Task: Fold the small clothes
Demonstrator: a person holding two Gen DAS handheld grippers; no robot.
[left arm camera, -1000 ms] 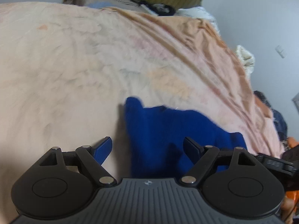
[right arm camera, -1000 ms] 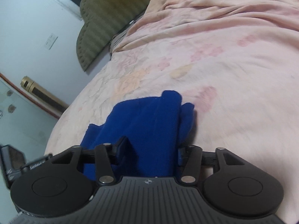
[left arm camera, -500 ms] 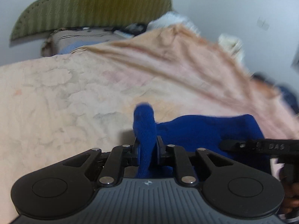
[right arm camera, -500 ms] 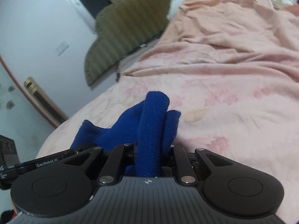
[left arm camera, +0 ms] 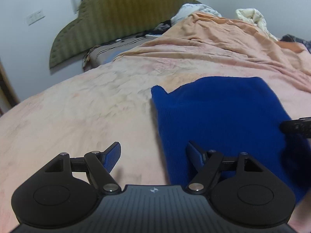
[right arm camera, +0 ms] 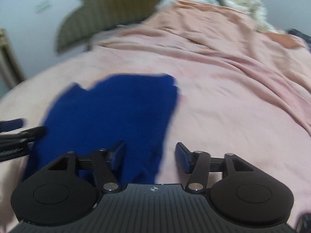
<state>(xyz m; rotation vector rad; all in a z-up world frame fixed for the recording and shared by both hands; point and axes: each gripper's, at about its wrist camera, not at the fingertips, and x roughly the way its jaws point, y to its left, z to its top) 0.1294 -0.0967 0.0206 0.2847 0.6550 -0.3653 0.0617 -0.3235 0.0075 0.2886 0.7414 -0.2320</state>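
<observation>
Both the left gripper [left arm camera: 153, 155] and right gripper [right arm camera: 149, 155] had just opened, fingers apart and empty, releasing the blue garment [left arm camera: 217, 116], which lay folded flat on the pink bedspread [left arm camera: 77, 116], one fold apparently complete.

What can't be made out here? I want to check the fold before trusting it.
- Near edge of the blue cloth: hidden in the left wrist view by the left gripper, and in the right wrist view by the right gripper.
- Cloth layers and outline: right wrist view is motion-blurred.
- Items by the green headboard: too small, partly behind the pink bedspread.
- Most of the other gripper: cut off at each view's edge.
</observation>
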